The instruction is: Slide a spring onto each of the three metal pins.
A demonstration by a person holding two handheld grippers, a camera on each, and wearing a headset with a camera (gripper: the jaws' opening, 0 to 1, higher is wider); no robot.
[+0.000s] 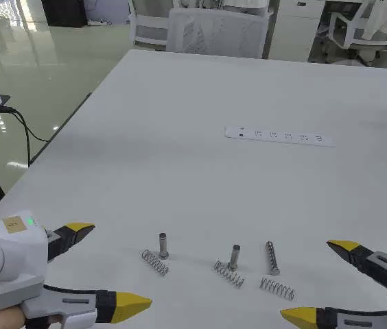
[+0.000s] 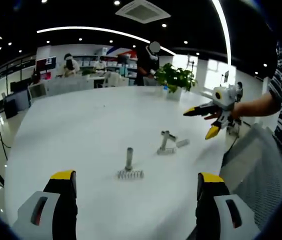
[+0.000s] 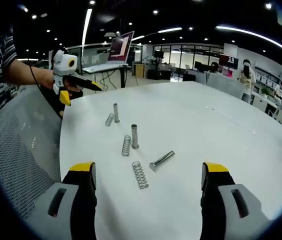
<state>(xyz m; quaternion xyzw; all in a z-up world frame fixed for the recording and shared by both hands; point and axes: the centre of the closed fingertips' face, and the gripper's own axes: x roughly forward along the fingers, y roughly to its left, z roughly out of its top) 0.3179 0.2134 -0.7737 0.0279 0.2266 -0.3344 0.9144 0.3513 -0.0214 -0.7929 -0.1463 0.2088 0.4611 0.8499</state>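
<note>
Table (image 1: 193, 171): carries all parts near its front edge.

Left gripper (image 1: 108, 264), right gripper (image 1: 318, 279): jaws wide open, empty, flanking the parts.

Left pin (image 1: 162, 245) and middle pin (image 1: 235, 255) stand upright; right pin (image 1: 270, 257) lies flat. Likely rigid, smooth, slippery: grip mid-shank.

One spring lies just beside each pin: left spring (image 1: 155, 262), middle spring (image 1: 228, 273), right spring (image 1: 276, 288). Likely light, compressible: pinch gently across the coils.

In the head view the picture's lower corners are cutting off the bodies of the left gripper (image 1: 119, 263) and the right gripper (image 1: 307, 278). Far ahead of the left gripper's jaws, two pins (image 2: 165, 142) and their springs (image 2: 182, 143) are blurring together, possibly touching, too small to separate.
</note>
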